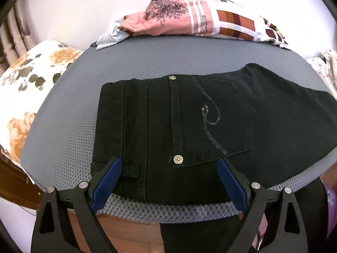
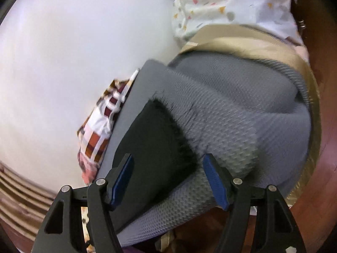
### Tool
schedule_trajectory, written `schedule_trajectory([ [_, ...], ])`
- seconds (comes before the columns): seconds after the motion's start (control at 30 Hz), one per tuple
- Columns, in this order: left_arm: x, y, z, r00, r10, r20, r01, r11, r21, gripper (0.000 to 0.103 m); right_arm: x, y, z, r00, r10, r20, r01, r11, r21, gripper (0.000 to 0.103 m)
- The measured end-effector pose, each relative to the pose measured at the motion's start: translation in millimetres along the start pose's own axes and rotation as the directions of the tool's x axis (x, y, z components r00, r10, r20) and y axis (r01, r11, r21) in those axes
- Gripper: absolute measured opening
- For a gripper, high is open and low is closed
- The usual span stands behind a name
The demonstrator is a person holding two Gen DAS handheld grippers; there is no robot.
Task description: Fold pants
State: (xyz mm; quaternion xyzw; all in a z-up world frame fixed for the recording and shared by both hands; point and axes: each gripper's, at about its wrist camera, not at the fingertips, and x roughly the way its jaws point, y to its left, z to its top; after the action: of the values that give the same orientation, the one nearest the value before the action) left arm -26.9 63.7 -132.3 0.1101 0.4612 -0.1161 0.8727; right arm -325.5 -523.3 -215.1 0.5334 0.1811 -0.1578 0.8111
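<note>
While the left claw (image 1: 169, 165) hangs wide apart over the near edge of the grey mesh mat (image 1: 134, 59), its blue pads (image 1: 107, 182) frame the waist end of the black pants (image 1: 168, 126), one pad over the belt loop (image 1: 129, 170), the other beside the back pocket (image 1: 212, 122). Nothing sits between the jaws; whether the pads touch the cloth is hard to tell.

Out from there, the pants lie flat on the mat, folded leg over leg, long axis running across the view: waistband toward the flowered cushion (image 1: 25, 97) side, legs trailing the other way and out past the mat's edge. They are dark denim with stitched seams, two brass rivets (image 1: 178, 159) and a looping sequin curl (image 1: 210, 118) on the pocket. A bare strip of mat lies between the pants and the pile of pink and checked clothes (image 1: 202, 19) at the far edge, and more bare mat lies on the cushion side.

Over at the right claw (image 2: 168, 167), the jaws also stand wide, with nothing gripped. This view is motion-blurred. Between the pads shows the frayed hem end of the pants (image 2: 153, 143), pointing away from the claw. Beyond the hem the mat (image 2: 231, 109) is rumpled up in folds and spills over a tan edge (image 2: 242, 42), with a spotted white cloth (image 2: 221, 6) beyond that. Beside the pants, on the other side, a flat strip of mat runs to the checked clothes (image 2: 99, 135).
</note>
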Motion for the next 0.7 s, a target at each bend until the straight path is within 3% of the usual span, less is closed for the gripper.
schedule_trajectory([
  [0.07, 0, 0, 0, 1.000, 0.001, 0.001, -0.001, 1.000, -0.003, 0.092, -2, 17, 1, 0.989, -0.136, 0.056, 0.139, 0.988, -0.070, 0.066],
  [0.1, 0, 2, 0, 1.000, -0.003, 0.003, 0.003, 1.000, -0.009, 0.092, -8, 30, 6, 0.982, -0.158, 0.102, 0.170, 0.978, -0.120, 0.066],
  [0.17, -1, 2, 0, 1.000, -0.010, 0.008, 0.010, 1.000, -0.016, 0.092, -8, 56, 19, 0.989, -0.107, 0.105, 0.127, 0.972, -0.199, 0.066],
  [0.23, 0, 2, 0, 1.000, -0.007, 0.006, 0.007, 1.000, -0.015, 0.092, 14, 90, 33, 0.998, -0.067, -0.008, 0.062, 0.949, -0.308, 0.065],
  [0.33, 0, 1, 0, 1.000, 0.005, 0.004, -0.005, 1.000, -0.004, 0.092, 57, 129, 32, 0.988, -0.118, -0.096, 0.063, 0.892, -0.448, 0.065],
  [0.47, 1, -1, 0, 1.000, 0.026, 0.005, -0.026, 1.000, 0.014, 0.092, 124, 148, 24, 0.955, -0.210, -0.208, 0.059, 0.826, -0.560, 0.064],
  [0.57, 3, -1, -2, 0.999, 0.038, 0.001, -0.038, 0.999, 0.023, 0.092, 148, 137, 30, 0.923, -0.344, -0.171, 0.178, 0.778, -0.602, 0.064],
  [0.63, 5, -1, -2, 0.999, 0.041, 0.000, -0.041, 0.999, 0.024, 0.092, 145, 122, 46, 0.900, -0.432, -0.064, 0.307, 0.730, -0.610, 0.063],
  [0.67, 5, -1, -2, 0.999, 0.043, -0.002, -0.043, 0.999, 0.024, 0.092, 141, 113, 55, 0.887, -0.462, -0.027, 0.360, 0.726, -0.586, 0.064],
  [0.7, 6, -1, -2, 0.999, 0.045, -0.005, -0.045, 0.999, 0.025, 0.092, 133, 99, 67, 0.879, -0.477, -0.012, 0.398, 0.747, -0.532, 0.061],
])
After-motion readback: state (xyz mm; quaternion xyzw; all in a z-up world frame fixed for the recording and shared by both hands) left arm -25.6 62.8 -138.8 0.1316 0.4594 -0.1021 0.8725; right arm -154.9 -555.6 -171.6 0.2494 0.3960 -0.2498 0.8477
